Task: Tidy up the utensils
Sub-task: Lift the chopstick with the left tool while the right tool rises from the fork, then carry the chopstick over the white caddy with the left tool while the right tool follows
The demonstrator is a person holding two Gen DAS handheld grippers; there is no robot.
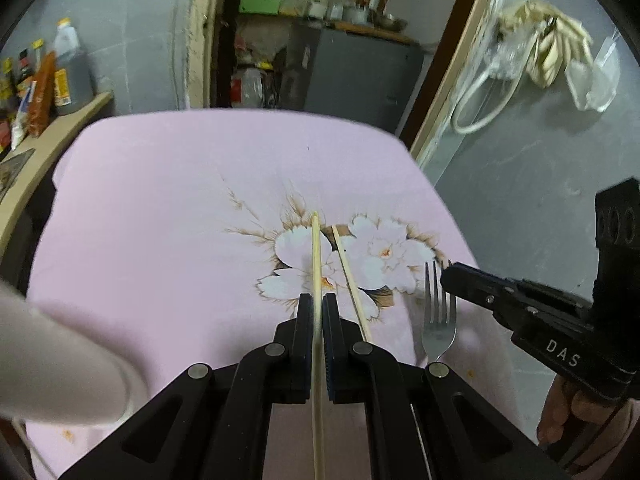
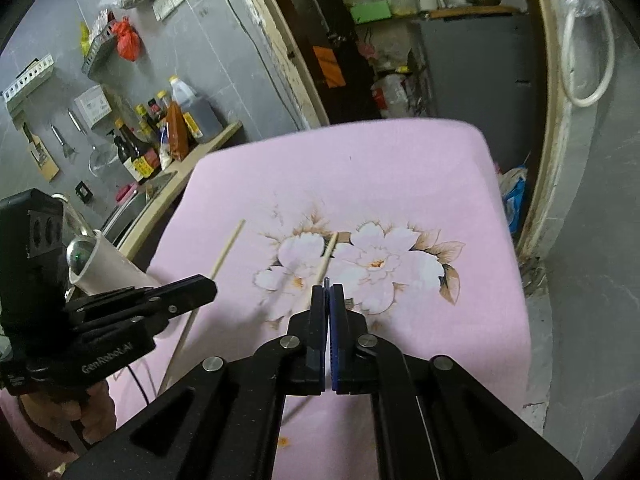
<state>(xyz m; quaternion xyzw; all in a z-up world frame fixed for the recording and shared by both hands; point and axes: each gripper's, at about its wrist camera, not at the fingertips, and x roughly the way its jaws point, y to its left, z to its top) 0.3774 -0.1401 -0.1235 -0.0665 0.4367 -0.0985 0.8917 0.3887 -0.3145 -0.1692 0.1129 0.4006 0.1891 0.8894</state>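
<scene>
- Gripping one chopstick, our left gripper is clamped around it, the stick pointing ahead over the pink floral cloth on the desk.
- We see our right gripper pinched on the fork, tines forward.
- Between them, the second chopstick lies on the cloth.
- Bottles stand on a far shelf.

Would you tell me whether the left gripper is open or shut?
Shut on a chopstick: the left gripper has its pads pressed against the stick.
</scene>
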